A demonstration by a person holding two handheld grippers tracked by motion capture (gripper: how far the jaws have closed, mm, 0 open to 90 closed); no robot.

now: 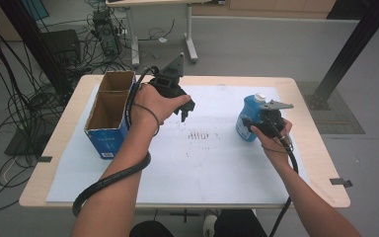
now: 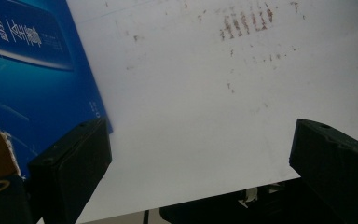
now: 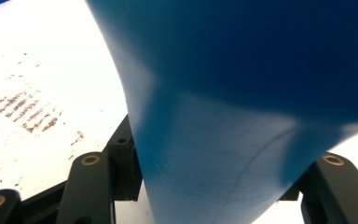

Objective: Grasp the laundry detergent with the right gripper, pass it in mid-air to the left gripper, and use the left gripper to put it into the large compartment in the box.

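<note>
Between the right gripper's jaws sits the blue bottle, clamped.

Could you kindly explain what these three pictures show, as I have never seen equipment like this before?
A person sits at a table covered by a white sheet, holding a hand-operated gripper in each hand. The high view looks down from above; the two gripper views look along each tool's own black fingers. The right gripper is closed on a blue bottle with a white cap, which looms large in the right gripper view. The left gripper is open and holds nothing, hovering beside an open blue cardboard box with two compartments.
</note>
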